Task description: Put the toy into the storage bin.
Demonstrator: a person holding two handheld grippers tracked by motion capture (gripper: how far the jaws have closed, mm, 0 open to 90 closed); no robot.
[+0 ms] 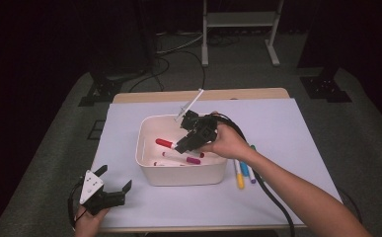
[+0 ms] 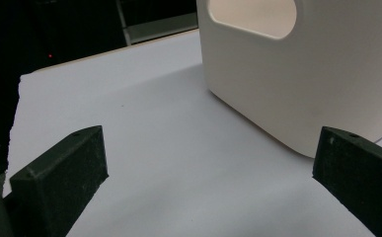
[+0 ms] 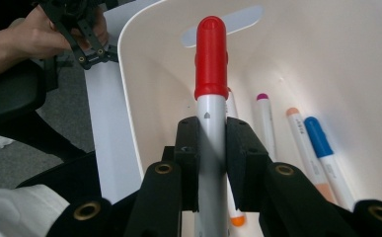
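Right gripper [image 3: 210, 148] pinches red-capped marker [image 3: 210, 74]: grey-white barrel between pads, glossy cap pointing ahead into white bin [image 3: 336, 54]. Left gripper [image 2: 208, 173] spread, empty.

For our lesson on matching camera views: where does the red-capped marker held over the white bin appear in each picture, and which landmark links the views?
High view: the red-capped marker lies centre, over the white bin, gripped by the right claw.
Left gripper view: not in it.
Right gripper view: the marker stands centre, cap up, clamped between the claw's pads.
Shared landmark: the white bin, at upper right in the left gripper view and behind the marker in the right gripper view.
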